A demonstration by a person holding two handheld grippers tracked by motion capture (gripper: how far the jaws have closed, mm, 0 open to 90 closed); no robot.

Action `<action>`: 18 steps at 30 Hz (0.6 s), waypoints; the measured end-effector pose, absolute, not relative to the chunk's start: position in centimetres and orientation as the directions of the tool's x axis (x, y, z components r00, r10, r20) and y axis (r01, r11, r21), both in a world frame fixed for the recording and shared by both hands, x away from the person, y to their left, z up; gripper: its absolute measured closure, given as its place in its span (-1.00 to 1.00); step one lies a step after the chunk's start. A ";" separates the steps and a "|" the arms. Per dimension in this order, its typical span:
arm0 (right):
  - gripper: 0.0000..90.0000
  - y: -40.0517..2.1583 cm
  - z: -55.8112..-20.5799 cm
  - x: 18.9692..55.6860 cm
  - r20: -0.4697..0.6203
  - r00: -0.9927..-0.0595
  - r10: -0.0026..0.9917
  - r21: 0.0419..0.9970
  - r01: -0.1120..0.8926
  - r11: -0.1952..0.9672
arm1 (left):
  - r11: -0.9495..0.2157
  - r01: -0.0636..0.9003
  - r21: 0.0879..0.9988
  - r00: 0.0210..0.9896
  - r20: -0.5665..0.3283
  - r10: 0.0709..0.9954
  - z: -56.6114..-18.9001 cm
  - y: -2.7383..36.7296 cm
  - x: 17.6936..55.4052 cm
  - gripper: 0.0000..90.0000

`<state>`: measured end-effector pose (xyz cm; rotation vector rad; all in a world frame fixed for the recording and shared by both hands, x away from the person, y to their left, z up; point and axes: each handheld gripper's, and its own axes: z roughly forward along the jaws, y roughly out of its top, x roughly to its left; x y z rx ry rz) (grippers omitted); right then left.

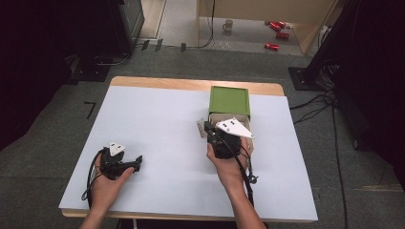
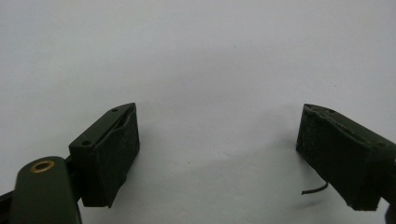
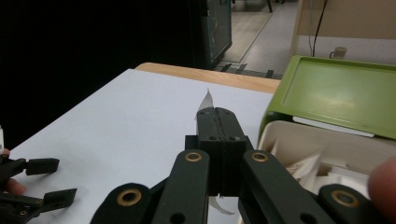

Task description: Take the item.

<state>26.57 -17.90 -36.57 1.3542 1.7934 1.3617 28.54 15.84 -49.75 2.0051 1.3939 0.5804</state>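
Beside the box (image 1: 229, 119), left of its rim, right gripper (image 3: 217, 114) is clamped on a paper slip (image 3: 206, 100), slip edge-up between the pads. Left gripper (image 2: 217, 140) rests spread wide, empty, well apart on the table (image 1: 157, 124); right hand is the nearer one.

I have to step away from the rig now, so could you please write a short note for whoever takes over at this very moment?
Right gripper: shut on a thin white slip, held just left of the box in the high view, above the table.
Left gripper: open, nothing between its jaws, down by the white table at the near left.
Box: far right of the table, green lid swung open; more white pieces lie inside.
Done: one slip is in the grip and clear of the box.
Left: probably set that slip down on the table; whether more are to follow I cannot tell.
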 end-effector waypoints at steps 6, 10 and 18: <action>1.00 -16.4 -37.1 27.1 0.162 -0.392 0.905 0.912 0.410 0.014 | -0.250 0.665 0.703 0.346 0.006 0.938 -49.8 15.9 28.5 -0.69; 1.00 -15.3 -37.6 27.5 0.161 -0.404 0.901 0.910 0.415 0.024 | -0.247 0.665 0.705 0.345 0.004 0.939 -49.8 15.8 28.5 -0.69; 1.00 -13.1 -39.2 28.2 0.163 -0.423 0.891 0.901 0.432 0.040 | -0.253 0.666 0.702 0.348 0.007 0.937 -49.7 15.9 28.5 -0.69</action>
